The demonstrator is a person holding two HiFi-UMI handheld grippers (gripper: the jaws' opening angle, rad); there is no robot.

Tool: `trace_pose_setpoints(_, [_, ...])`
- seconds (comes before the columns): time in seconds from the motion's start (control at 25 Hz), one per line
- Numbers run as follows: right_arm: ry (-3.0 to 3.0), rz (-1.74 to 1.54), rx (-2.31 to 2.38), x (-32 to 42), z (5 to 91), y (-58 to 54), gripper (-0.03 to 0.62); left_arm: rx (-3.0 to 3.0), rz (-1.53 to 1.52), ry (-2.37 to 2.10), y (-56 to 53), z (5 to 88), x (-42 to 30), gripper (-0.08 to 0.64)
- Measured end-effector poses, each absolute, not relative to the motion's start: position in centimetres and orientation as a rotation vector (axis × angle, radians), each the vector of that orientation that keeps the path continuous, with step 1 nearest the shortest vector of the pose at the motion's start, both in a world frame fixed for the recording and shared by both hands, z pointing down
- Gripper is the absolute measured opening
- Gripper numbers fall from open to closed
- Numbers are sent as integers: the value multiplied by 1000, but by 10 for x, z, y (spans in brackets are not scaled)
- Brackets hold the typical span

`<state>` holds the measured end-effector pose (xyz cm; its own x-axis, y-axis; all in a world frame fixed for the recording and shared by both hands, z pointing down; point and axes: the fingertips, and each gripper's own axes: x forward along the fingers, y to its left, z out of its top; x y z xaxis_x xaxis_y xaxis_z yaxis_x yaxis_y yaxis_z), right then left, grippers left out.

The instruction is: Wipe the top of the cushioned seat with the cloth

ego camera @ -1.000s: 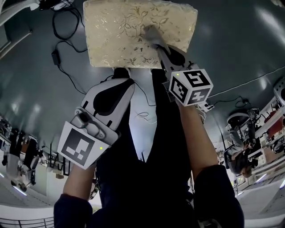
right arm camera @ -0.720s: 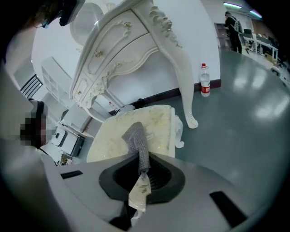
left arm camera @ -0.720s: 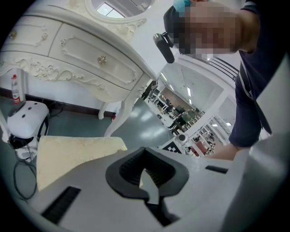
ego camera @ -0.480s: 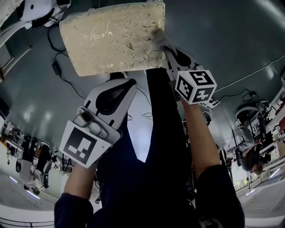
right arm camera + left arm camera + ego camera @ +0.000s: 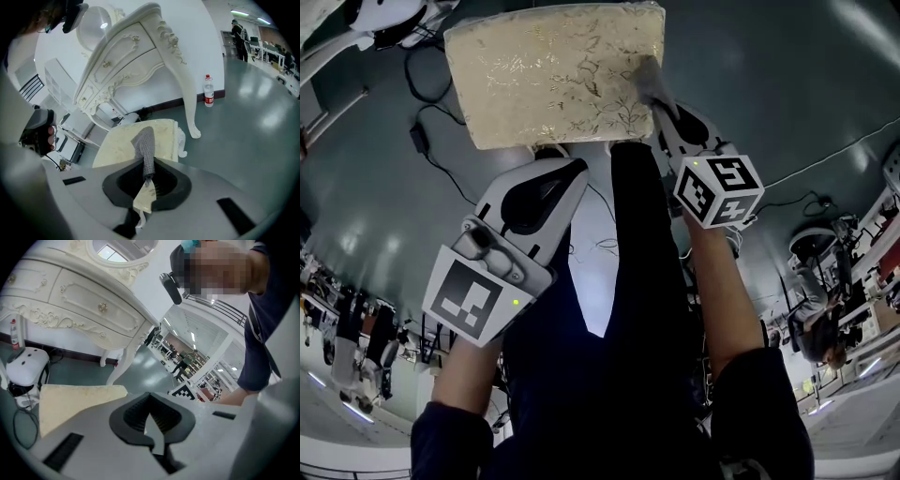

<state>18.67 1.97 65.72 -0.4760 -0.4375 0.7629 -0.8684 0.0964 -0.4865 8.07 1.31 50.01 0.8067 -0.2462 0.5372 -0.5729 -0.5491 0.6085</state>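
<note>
White dressing table [image 5: 136, 61] is standing behind the cushioned seat [image 5: 553, 75], which is sitting on the grey floor [image 5: 787, 84]. Your left tool [image 5: 150, 416] is hovering near the seat's near edge, jaws together, nothing between them. Your right tool [image 5: 147, 180] is clamping the grey cloth [image 5: 146, 145]; the cloth's free end is lying on the seat's top, near its right edge.
</note>
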Motion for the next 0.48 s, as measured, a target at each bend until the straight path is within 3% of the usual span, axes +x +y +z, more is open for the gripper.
trace_pose_setpoints(0.48, [-2119,1349,960,-38,637,42,41,2077,426,-790,39,504,-81,8])
